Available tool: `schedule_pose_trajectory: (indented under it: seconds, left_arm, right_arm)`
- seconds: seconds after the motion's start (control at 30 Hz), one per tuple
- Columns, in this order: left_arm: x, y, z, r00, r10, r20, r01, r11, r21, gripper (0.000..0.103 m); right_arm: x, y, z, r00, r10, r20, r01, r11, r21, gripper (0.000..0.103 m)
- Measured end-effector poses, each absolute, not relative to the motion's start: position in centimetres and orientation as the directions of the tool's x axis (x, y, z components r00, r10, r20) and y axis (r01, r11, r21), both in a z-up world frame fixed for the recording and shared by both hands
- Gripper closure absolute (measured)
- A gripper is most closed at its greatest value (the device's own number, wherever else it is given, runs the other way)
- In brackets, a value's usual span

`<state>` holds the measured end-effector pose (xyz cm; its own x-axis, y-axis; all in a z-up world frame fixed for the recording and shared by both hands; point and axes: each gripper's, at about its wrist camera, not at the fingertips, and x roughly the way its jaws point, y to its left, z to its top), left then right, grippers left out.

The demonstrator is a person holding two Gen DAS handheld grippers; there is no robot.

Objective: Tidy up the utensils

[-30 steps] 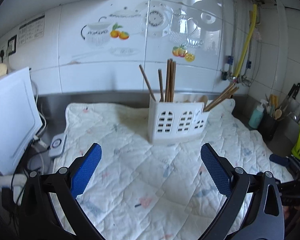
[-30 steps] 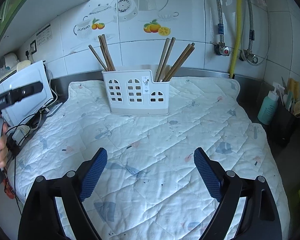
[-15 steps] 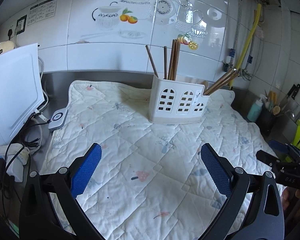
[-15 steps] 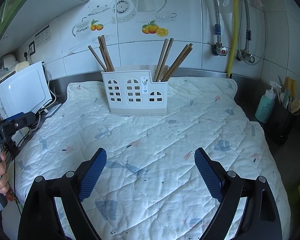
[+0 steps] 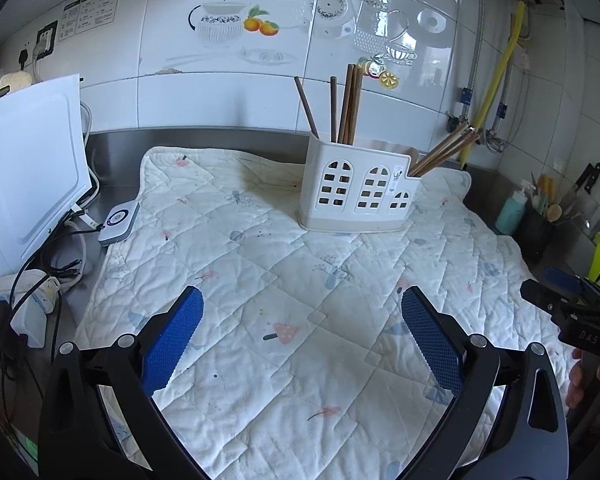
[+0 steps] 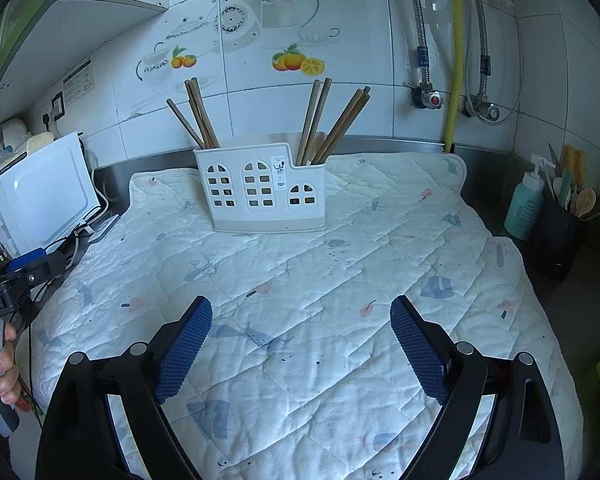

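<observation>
A white house-shaped utensil holder [image 5: 358,192] [image 6: 262,190] stands on a white quilted mat [image 5: 300,280] [image 6: 320,280] near the back wall. Several brown chopsticks stand in its taller left part [image 5: 346,106] [image 6: 198,114]. Several more lean in its lower right part [image 5: 444,152] [image 6: 332,120]. My left gripper [image 5: 302,334] is open and empty over the front of the mat. My right gripper [image 6: 302,344] is open and empty, also over the front of the mat. Both are well short of the holder.
A white appliance [image 5: 24,168] [image 6: 44,192] and cables [image 5: 60,248] sit left of the mat. A teal bottle [image 6: 524,206] and a black utensil pot [image 6: 556,240] stand at the right. A steel upstand [image 6: 380,144] and tiled wall close the back.
The left gripper has pulled back and left, so the holder looks smaller and further right. The right gripper has drawn back slightly. Both stay open.
</observation>
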<state>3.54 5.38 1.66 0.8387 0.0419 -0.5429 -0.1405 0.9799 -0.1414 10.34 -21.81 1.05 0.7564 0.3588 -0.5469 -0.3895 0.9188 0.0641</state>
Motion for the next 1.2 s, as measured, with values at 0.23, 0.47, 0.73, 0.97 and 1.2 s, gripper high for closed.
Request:
schedule_pose_trajectory:
  seconds: [0.23, 0.47, 0.73, 0.97, 1.2]
  left_arm:
    - [3.7, 5.3, 1.4, 0.834, 0.027, -0.550, -0.130, 0.980, -0.150, 0.005]
    - [3.8, 5.0, 1.0, 0.824, 0.018, -0.566, -0.124, 0.981, -0.148, 0.005]
    - [4.0, 4.4, 0.6, 0.813, 0.039, -0.581, -0.133, 0.984, -0.119, 0.005]
    - [4.2, 4.0, 0.4, 0.807, 0.043, -0.589, -0.126, 0.987, -0.101, 0.005]
    - [4.3, 3.6, 0.4, 0.806, 0.048, -0.590, -0.119, 0.989, -0.083, 0.005]
  right_arm:
    - [10.4, -21.8, 1.0, 0.756, 0.357, -0.548, -0.388, 0.919, 0.064, 0.015]
    - [10.4, -21.8, 1.0, 0.756, 0.357, -0.548, -0.387, 0.920, 0.065, 0.015]
    - [10.5, -21.9, 0.9, 0.754, 0.361, -0.549, -0.389, 0.919, 0.068, 0.015]
    - [10.5, -21.9, 0.8, 0.753, 0.359, -0.551, -0.387, 0.919, 0.070, 0.015]
    - [10.5, -21.8, 0.7, 0.749, 0.361, -0.556, -0.390, 0.918, 0.071, 0.015]
